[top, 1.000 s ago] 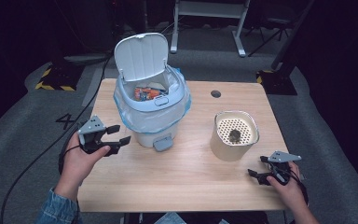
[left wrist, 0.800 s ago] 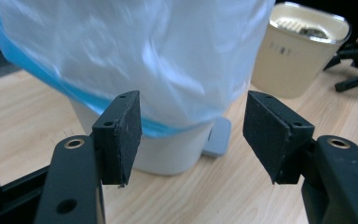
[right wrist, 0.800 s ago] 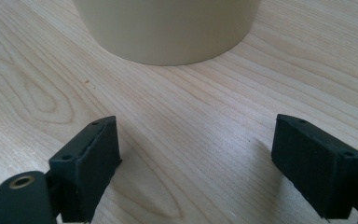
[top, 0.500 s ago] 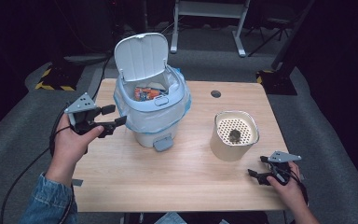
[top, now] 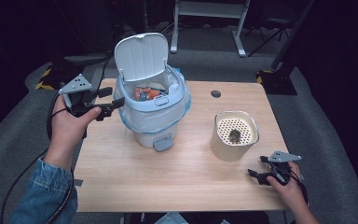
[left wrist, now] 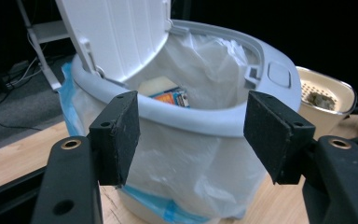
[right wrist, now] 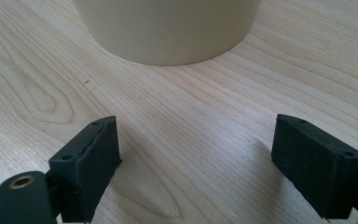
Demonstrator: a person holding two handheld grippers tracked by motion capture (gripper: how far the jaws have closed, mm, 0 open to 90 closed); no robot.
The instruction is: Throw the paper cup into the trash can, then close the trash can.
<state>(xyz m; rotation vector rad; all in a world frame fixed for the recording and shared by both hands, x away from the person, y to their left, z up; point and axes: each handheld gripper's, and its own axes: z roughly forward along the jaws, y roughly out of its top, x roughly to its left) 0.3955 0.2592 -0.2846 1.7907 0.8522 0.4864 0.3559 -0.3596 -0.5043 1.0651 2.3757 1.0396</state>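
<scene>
Left gripper (top: 109, 106): held above the table's left edge, jaws apart with nothing between them, tips just beside the bin's rim; in the left gripper view the pads (left wrist: 117, 135) frame the bin's near side without touching it

Pedal bin (top: 153, 112): pale grey-blue, standing on the left half of the table (top: 177, 186), lid (top: 141, 55) raised upright at the back, clear liner bag folded over the rim, foot pedal (top: 162, 143) at the front; orange packaging (top: 145, 93) lies inside

Cream container (top: 234, 135): round, right of the bin and well apart from it, topped with a perforated insert that carries a small dark clump (top: 235, 136)

Right gripper (top: 257, 175): low at the table's near right corner, near the cream container, jaws apart and empty; the right gripper view shows bare wood between its pads (right wrist: 93, 163) and the container's base (right wrist: 168, 30) ahead
</scene>
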